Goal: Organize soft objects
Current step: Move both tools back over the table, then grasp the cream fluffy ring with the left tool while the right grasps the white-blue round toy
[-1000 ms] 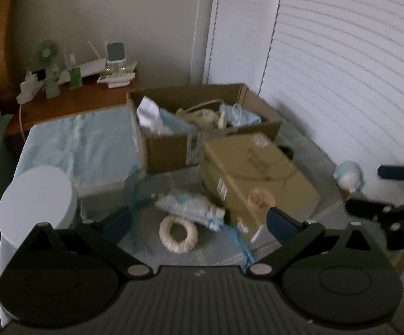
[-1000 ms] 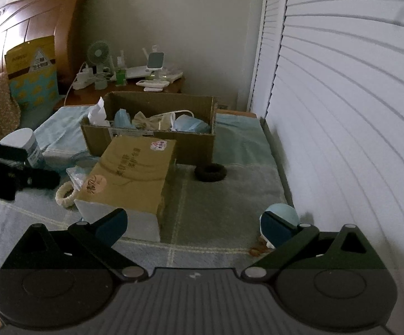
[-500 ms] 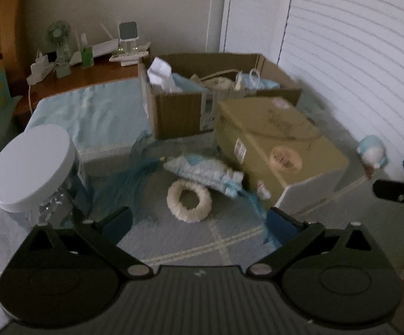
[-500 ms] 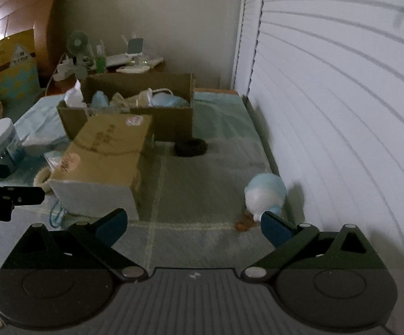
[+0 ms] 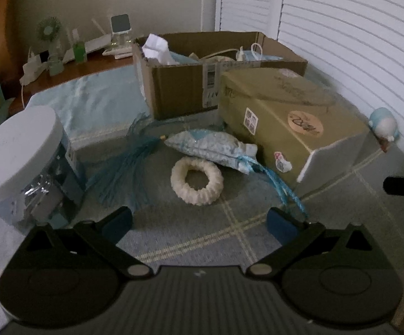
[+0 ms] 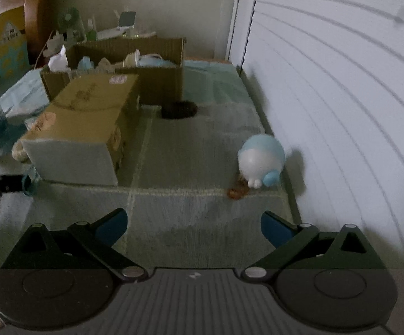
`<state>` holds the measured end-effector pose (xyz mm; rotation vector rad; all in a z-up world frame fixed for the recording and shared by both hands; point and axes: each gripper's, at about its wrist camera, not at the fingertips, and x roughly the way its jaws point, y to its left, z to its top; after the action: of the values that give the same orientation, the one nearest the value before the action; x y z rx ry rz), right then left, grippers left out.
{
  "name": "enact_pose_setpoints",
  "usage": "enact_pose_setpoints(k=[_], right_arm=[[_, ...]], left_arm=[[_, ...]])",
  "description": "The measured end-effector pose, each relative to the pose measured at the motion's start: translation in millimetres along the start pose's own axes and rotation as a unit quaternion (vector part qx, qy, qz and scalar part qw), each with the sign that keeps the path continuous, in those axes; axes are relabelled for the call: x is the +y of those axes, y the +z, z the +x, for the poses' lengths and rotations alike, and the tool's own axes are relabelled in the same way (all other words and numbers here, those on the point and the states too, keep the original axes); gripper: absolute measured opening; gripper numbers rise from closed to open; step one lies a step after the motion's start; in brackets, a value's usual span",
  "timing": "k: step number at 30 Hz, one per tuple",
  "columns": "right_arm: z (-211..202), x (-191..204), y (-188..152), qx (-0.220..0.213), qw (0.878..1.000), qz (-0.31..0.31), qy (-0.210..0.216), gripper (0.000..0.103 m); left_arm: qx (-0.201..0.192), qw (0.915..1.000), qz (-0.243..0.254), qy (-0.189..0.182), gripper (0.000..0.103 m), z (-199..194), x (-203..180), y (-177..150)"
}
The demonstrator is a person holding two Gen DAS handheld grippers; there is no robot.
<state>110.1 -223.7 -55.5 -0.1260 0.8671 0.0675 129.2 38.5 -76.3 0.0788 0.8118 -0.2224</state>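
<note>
Lining up on the white fluffy ring (image 5: pixel 196 181), which lies flat on the bed cover (image 5: pixel 230 231) just ahead of my left gripper (image 5: pixel 199 222), jaws apart and empty. Blue sequinned pouch (image 5: pixel 211 148) touches its far edge. Right gripper (image 6: pixel 193 227), jaws also apart, faces the blue-white plush toy (image 6: pixel 260 162) by the shutter wall. Open cardboard box (image 5: pixel 179 89) behind already holds soft items, likely the drop point.

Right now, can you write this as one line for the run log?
left tongs: open, empty, near cream ring | right tongs: open, empty, facing blue plush toy | open cardboard box: partly filled
</note>
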Motion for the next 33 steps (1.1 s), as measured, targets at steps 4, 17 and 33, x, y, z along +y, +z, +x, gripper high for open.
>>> enact_pose_setpoints(k=[4, 17, 33], right_arm=[[7.0, -2.2, -5.5, 0.013, 1.000, 0.002, -0.001, 0.103], [15.5, -6.3, -5.5, 0.017, 0.999, 0.022, 0.016, 0.103], [18.1, -12.6, 2.0, -0.009, 0.999, 0.037, -0.031, 0.103]], left_arm=[[-0.010, 0.9999, 0.002, -0.003, 0.101, 2.5, 2.5, 1.3], [-0.045, 0.9987, 0.024, -0.006, 0.059, -5.3, -0.5, 14.5], [-0.027, 0.9995, 0.002, -0.012, 0.035, -1.3, 6.0, 11.0]])
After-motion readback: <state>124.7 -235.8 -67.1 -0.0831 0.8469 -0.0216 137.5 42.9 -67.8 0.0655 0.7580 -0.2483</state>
